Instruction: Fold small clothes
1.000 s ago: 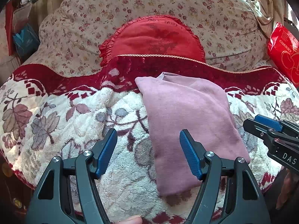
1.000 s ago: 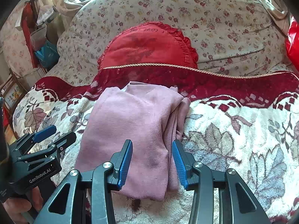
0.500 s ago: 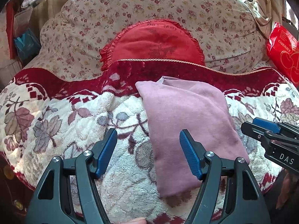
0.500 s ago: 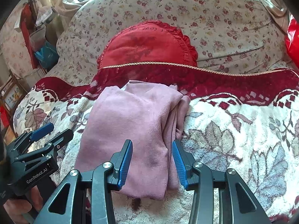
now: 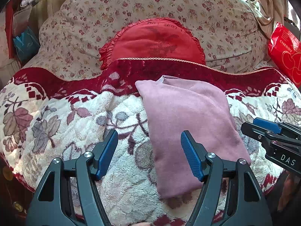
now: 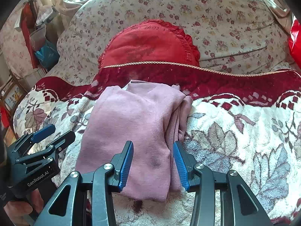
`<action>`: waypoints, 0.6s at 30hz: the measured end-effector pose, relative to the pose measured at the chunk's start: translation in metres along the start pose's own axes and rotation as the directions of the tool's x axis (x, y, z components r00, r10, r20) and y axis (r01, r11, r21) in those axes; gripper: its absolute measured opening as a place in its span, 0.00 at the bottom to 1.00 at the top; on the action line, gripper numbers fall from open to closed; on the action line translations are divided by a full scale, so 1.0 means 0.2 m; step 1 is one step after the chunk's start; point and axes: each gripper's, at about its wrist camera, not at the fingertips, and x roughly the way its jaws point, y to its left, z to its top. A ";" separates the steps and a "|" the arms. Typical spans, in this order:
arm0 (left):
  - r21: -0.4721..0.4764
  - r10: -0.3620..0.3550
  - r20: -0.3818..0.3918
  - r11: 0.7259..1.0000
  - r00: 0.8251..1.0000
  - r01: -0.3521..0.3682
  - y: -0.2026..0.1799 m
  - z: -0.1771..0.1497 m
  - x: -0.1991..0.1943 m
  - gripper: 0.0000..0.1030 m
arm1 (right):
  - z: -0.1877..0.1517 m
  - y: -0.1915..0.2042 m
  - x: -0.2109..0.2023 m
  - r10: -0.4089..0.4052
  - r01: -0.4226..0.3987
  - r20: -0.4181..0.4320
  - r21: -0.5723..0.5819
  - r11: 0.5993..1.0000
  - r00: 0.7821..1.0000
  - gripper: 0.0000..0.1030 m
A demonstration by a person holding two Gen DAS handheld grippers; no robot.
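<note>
Right wrist | right claw [image 6: 153, 163] half-open above pink garment [image 6: 128, 124] | left claw [image 5: 149, 154] wide | red cushion [image 5: 156, 39] behind

This is a lived-in home, likely a sitting room. A sofa back in small-flowered fabric [image 5: 169, 5] fills the top of the frame, with a frilled red cushion [image 5: 152, 41] at its centre. A plush blanket with leaf patterns and a dark red border [image 5: 56, 124] covers the seat. Household clutter and a blue bag [image 6: 46, 54] sit at upper left, and a red packet marked CHERRY [image 5: 286, 50] lies at the right edge.
</note>
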 end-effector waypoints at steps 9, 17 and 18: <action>-0.011 -0.009 -0.005 1.000 1.000 0.009 -0.01 0.00 0.01 0.67 | 0.01 0.00 0.02 0.007 -0.007 -0.010 -0.011 1.000 1.000 0.41; -0.017 -0.009 -0.010 1.000 1.000 0.009 0.01 -0.01 0.02 0.67 | 0.01 0.00 0.03 0.008 -0.008 -0.016 -0.013 1.000 1.000 0.41; -0.016 -0.008 -0.009 1.000 1.000 0.008 0.01 -0.01 0.02 0.67 | 0.00 0.00 0.03 0.008 -0.008 -0.017 -0.014 1.000 1.000 0.41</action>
